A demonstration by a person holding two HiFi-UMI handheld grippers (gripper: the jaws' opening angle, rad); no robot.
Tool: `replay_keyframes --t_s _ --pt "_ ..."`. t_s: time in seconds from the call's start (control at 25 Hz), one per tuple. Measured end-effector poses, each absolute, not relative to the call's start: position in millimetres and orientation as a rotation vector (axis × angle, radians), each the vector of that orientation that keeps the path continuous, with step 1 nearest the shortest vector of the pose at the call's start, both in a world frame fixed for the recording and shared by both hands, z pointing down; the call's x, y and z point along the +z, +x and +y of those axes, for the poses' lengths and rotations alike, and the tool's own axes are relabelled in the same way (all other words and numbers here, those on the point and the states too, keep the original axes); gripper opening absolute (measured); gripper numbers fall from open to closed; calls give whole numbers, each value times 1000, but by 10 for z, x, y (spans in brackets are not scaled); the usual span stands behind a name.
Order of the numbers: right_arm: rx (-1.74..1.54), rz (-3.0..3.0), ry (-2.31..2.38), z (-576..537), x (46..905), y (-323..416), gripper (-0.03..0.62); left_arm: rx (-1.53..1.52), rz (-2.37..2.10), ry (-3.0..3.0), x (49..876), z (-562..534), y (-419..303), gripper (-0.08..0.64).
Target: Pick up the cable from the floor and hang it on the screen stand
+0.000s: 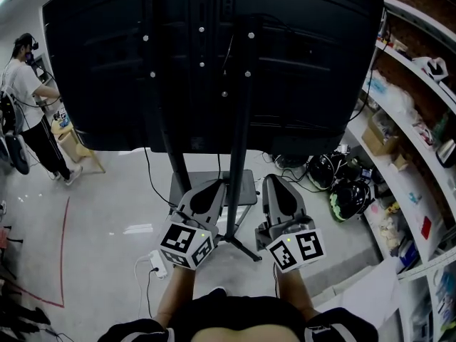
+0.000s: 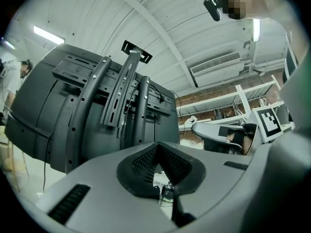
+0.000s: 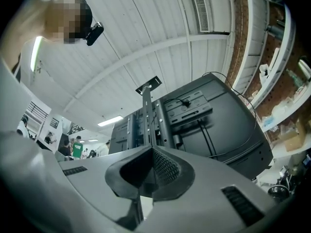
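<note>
The big black screen (image 1: pixel 107 63) on its stand (image 1: pixel 242 120) fills the head view, seen from behind. A thin black cable (image 1: pixel 149 180) hangs from it to the floor. A white plug block with a thin lead (image 1: pixel 158 263) lies on the floor by my left wrist. My left gripper (image 1: pixel 214 185) and right gripper (image 1: pixel 274 180) are side by side, low in front of the stand's base plate (image 1: pixel 246 184). In the left gripper view the left gripper (image 2: pixel 156 145) is shut with nothing in it. The right gripper (image 3: pixel 151 148) is likewise shut and bare, pointing up at the stand posts (image 3: pixel 148 115).
Shelves (image 1: pixel 406 155) packed with boxes run along the right. Helmets and tangled cables (image 1: pixel 342 184) lie on the floor under them. A person (image 1: pixel 28 98) stands far left beside a wooden stool (image 1: pixel 75 144). A red tape line (image 1: pixel 64 241) marks the floor.
</note>
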State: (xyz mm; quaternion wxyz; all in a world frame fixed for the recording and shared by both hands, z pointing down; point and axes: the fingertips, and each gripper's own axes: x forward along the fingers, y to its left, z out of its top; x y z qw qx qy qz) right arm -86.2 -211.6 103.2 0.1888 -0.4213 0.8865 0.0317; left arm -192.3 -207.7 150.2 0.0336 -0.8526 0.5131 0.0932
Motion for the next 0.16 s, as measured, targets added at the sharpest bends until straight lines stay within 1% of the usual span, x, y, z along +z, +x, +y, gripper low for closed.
replay_keyframes --t_s 0.16 --pt "91 2516 -1154 -2082 1038 -970 23 301 1602 -2632 1517 -2055 -2002 8"
